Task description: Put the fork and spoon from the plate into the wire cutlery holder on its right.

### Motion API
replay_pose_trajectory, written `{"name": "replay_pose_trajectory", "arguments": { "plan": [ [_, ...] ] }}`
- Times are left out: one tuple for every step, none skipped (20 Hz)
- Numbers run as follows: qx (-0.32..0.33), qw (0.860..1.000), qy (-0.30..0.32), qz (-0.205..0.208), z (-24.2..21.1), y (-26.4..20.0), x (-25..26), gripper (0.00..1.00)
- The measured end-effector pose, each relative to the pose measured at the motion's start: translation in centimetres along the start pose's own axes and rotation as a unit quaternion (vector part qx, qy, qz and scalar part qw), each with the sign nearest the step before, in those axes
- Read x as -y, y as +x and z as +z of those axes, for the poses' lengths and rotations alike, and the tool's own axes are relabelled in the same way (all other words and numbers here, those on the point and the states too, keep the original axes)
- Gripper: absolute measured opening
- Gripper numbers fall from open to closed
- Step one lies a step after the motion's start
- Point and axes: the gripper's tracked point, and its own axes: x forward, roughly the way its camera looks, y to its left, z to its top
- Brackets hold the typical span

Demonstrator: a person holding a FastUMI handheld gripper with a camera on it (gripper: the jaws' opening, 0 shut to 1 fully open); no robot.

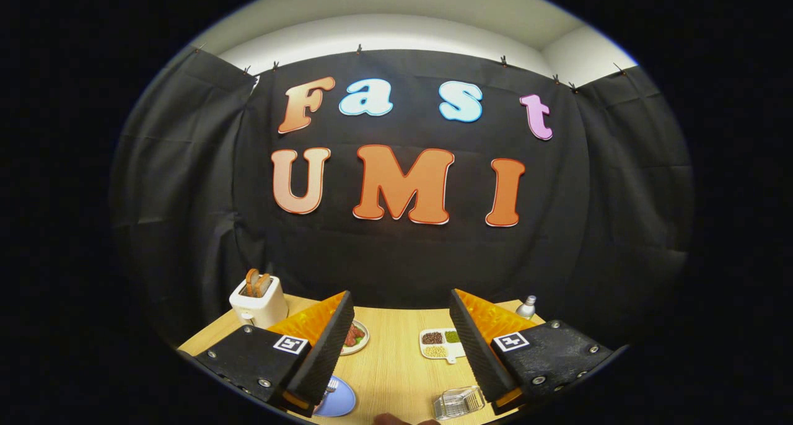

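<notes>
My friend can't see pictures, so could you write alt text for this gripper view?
An open gripper hovers above a wooden table, its fingers spread wide and holding nothing. Between them lie a blue plate with a fork and a wire cutlery holder; beyond stand a toaster, food dishes and a small bottle.

Blue plate [339, 400] half covered by the left finger [322, 350], only the fork [330, 386] tines peeking out; spoon not made out. Wire cutlery holder [458, 403] partly behind the right finger [480, 350]. Food plate [358, 337] mostly hidden (something red on it). Bottle [526, 306] cut by the right finger. Sectioned dish [441, 344] contents too small to name.
</notes>
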Motion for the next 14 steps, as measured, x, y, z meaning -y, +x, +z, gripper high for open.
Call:
{"name": "replay_pose_trajectory", "arguments": {
  "plan": [
    [-0.006, 1.0, 0.0, 0.004, -0.5, 0.0, -0.5, 0.93],
    [-0.014, 1.0, 0.002, 0.008, -1.2, 0.1, -1.1, 0.93],
    [-0.021, 1.0, 0.005, 0.013, -1.9, 0.3, -1.7, 0.93],
    [-0.032, 0.999, 0.007, 0.017, -3.0, 0.4, -2.2, 0.93],
    [-0.048, 0.999, 0.01, 0.023, -4.3, 0.5, -2.9, 0.93],
    [-0.064, 0.998, 0.011, 0.026, -5.8, 0.7, -3.4, 0.93],
    [-0.079, 0.996, 0.011, 0.03, -7.1, 0.8, -3.9, 0.93],
    [-0.094, 0.995, 0.009, 0.031, -8.6, 0.9, -4.4, 0.93],
    [-0.108, 0.994, 0.007, 0.034, -9.9, 0.9, -5.0, 0.93],
    [-0.121, 0.992, 0.005, 0.037, -11.2, 0.9, -5.7, 0.93],
    [-0.133, 0.99, 0.004, 0.041, -12.3, 0.7, -6.5, 0.93],
    [-0.142, 0.989, 0.003, 0.046, -13.3, 0.6, -7.2, 0.93],
    [-0.148, 0.988, 0.002, 0.049, -14.0, 0.7, -7.8, 0.94],
    [-0.159, 0.986, 0.002, 0.05, -15.1, 0.6, -8.2, 0.94]
  ]
}}
